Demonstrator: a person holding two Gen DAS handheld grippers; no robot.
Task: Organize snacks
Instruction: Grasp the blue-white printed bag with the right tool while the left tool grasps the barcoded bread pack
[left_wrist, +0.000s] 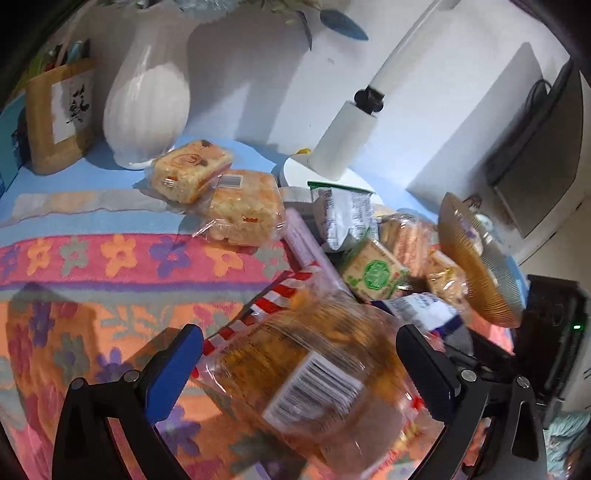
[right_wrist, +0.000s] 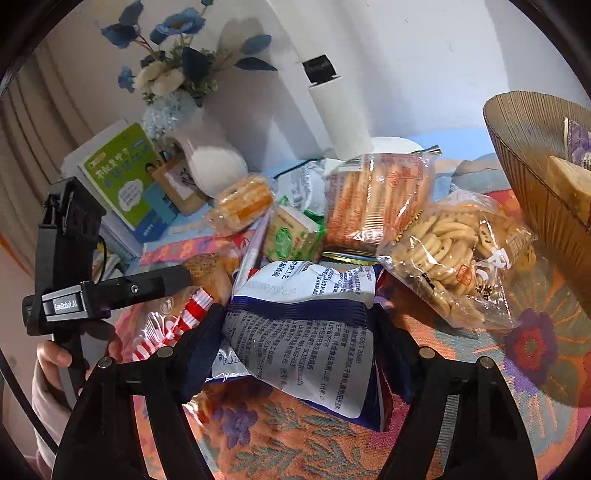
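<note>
The blue-and-white snack pouch (right_wrist: 295, 325), lying on the floral cloth (right_wrist: 295, 450) at the pile's front, is light, crinkly and crush-prone; the right gripper (right_wrist: 299, 350) brackets its middle, jaws part-closed, contact unclear.

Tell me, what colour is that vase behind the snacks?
White, with vertical ribs: the vase shows best in the left wrist view.

bowl (right_wrist: 517, 155) cut off, red-striped packet (left_wrist: 306, 373) blurred
</note>
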